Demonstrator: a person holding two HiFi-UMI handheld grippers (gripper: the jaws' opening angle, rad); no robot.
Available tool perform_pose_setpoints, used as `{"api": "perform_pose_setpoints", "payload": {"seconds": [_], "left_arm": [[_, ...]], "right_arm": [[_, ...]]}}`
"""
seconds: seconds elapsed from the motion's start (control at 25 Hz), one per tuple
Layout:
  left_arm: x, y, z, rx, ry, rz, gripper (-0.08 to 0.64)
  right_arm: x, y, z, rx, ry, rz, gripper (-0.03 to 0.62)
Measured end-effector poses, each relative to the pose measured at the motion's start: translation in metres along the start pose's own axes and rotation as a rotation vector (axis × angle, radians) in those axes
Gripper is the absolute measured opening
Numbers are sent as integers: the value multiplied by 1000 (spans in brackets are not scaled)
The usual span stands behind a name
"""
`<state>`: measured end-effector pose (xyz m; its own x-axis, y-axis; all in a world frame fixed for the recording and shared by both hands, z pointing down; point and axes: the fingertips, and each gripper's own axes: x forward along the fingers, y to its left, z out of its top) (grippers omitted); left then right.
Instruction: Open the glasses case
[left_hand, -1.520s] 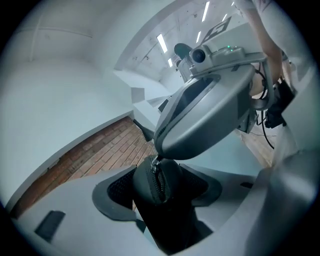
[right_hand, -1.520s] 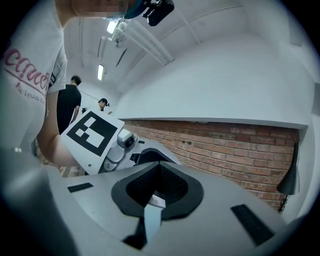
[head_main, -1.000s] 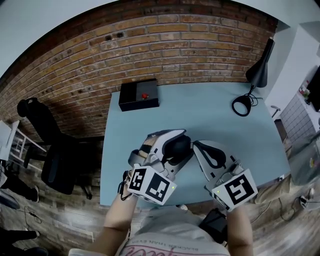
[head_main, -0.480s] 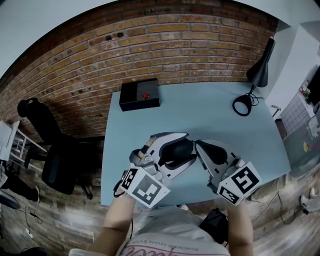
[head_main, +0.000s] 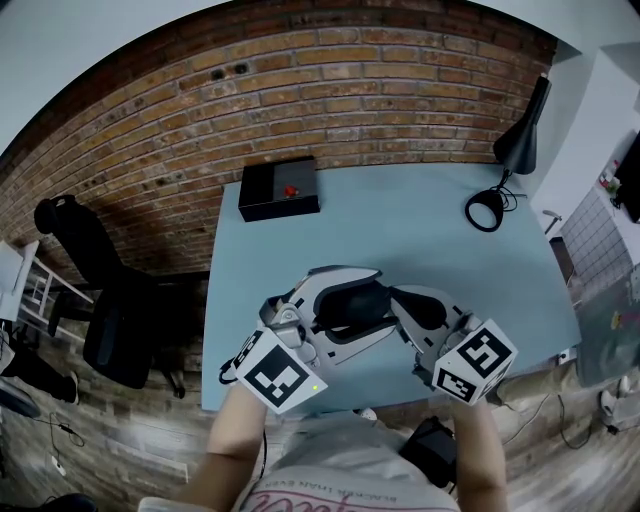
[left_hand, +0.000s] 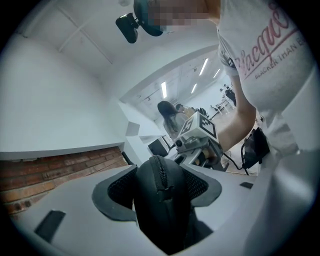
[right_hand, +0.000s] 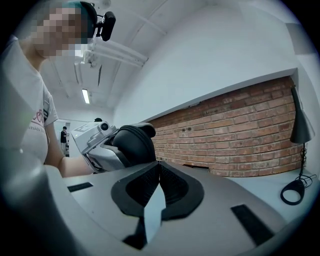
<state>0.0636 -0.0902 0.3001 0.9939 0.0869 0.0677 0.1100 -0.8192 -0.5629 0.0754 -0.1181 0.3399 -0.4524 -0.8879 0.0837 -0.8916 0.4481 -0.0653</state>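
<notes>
A black zipped glasses case (head_main: 352, 298) is held above the front of the pale blue table (head_main: 400, 220). My left gripper (head_main: 380, 297) is shut on it, one pad on each broad side. In the left gripper view the case (left_hand: 162, 200) stands between the pads with its zip running up the middle. My right gripper (head_main: 394, 292) comes in from the right with its jaws shut and its tips at the end of the case. In the right gripper view the closed tips (right_hand: 159, 164) lie just short of the case (right_hand: 134, 142). Whether they pinch the zip pull is hidden.
A black box with a red button (head_main: 278, 189) sits at the table's far left corner. A black desk lamp (head_main: 515, 150) with its round base (head_main: 486, 211) stands at the far right. A black office chair (head_main: 100, 300) is left of the table, below the brick wall.
The left gripper has rolled and shifted a little with the case still in it. The right gripper has sunk and rolled, its tips now closer against the case's end.
</notes>
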Motion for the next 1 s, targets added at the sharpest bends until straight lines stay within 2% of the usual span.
{"api": "perform_pose_setpoints", "payload": {"seconds": [0.6,0.68,0.76,1.0], "left_arm": [[-1,16,9,-107,-87,54,270],[-3,20,11,-152,-114,73,270],[-6,27,16,-229,-158,104,270],[-8,41,17,-327,-195,166,272]], "right_arm": [[15,-1,-27,23,75,-15,17],[18,0,-37,16,113,-19,17],[21,3,-48,5,144,-15,17],[23,4,-51,56,134,-10,17]]}}
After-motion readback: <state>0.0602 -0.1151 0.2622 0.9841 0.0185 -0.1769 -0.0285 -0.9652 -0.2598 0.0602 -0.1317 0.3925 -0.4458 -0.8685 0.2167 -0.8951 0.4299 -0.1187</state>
